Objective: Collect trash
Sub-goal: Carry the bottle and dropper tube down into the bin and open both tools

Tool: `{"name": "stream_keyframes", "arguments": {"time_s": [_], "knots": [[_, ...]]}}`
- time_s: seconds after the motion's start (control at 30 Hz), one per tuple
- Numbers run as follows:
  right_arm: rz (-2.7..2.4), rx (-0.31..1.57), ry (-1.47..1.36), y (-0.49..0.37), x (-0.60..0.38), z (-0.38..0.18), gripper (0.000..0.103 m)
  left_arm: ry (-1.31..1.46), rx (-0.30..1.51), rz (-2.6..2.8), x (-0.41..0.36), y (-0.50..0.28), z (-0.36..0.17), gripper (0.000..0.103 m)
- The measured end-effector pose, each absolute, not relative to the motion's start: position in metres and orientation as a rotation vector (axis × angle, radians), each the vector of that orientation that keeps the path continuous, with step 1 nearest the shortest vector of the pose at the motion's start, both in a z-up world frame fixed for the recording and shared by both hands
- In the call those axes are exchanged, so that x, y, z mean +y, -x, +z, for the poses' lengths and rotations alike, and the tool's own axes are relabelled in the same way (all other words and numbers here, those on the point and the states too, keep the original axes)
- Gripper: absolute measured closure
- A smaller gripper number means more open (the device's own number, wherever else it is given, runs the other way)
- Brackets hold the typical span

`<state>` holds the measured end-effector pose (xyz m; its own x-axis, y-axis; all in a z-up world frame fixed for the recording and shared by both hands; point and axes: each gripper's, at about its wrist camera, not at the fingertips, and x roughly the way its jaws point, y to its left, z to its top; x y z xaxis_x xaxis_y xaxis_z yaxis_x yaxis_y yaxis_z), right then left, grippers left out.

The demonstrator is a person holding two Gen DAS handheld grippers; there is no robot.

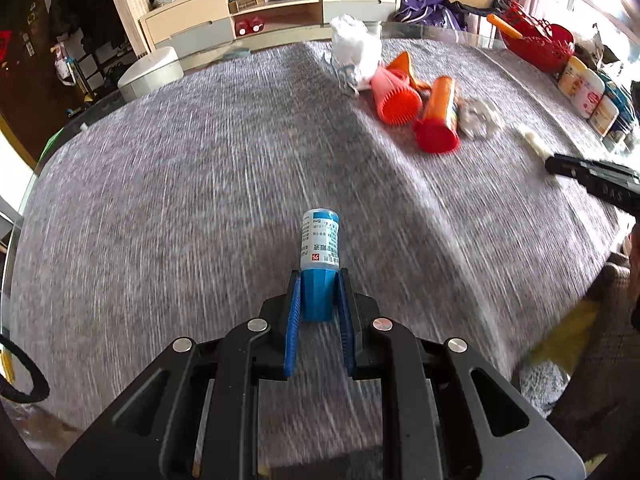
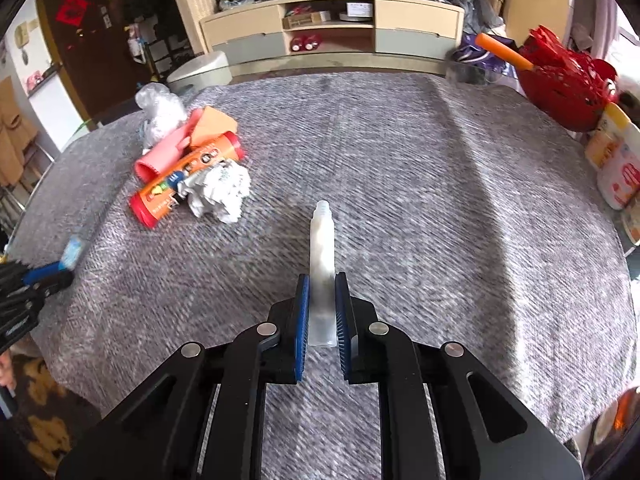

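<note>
Left hand-held gripper (image 1: 319, 280): clenched on a small blue-capped bottle (image 1: 319, 246); ribbed blue pads press the faceted blue cap from both sides, and the cylindrical body with its white printed label sticks out ahead of the fingertips.
Right hand-held gripper (image 2: 322, 280): clenched on a slim translucent tube (image 2: 322, 256); milky plastic, straight-sided, with a narrow threaded neck at the far end and a flat base between the pads.
Surface (image 1: 180, 168): grey woven cloth with a fine ribbed texture and one crease running away from the left hand-held gripper.
Trash pile: lies on the surface ahead and to the right of the left hand-held gripper, ahead and to the left of the right one, well apart from both.
Pile contents, counted: one orange cylindrical roll (image 2: 188, 172) with a red end and printed wrapper; one pink ribbed sleeve (image 2: 160, 156) lying on its side; one flat orange piece (image 2: 214, 122), folded; one crumpled white paper ball (image 2: 218, 190) touching the roll; one crinkled clear plastic bag (image 2: 160, 110) at the far end.
Held items: two, one per hand-held gripper.
Far right edge: one red openwork basket (image 2: 568, 80), glossy plastic; beside it some rounded white tubs (image 2: 620, 168), count unclear.
</note>
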<state>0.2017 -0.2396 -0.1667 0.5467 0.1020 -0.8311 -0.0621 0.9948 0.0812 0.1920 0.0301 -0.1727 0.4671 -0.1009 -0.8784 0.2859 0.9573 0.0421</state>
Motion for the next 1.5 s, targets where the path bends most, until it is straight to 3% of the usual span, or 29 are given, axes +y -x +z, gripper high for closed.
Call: {"name": "stream_keyframes", "arguments": {"time_s": [0.23,0.67,1.33,1.5], "knots": [[0.189,0.917,-0.085,-0.161,-0.229,-0.134,0.089,-0.154,1.042,-0.258,0.034,-0.147,-0.162,0.087],[0.316,0.821,-0.041,-0.056,-0.201,-0.080,0.089,-0.154,0.851,-0.312,0.004,-0.043,-0.085,0.087],[0.385,1.216,-0.093,0.022,-0.178,-0.231,0.089,-0.079,1.171,-0.417,-0.024,0.025,-0.230,0.087],[0.401,1.248,-0.088,0.022,-0.169,-0.243,0.089,-0.081,1.203,-0.412,-0.023,0.025,-0.245,0.087]]}}
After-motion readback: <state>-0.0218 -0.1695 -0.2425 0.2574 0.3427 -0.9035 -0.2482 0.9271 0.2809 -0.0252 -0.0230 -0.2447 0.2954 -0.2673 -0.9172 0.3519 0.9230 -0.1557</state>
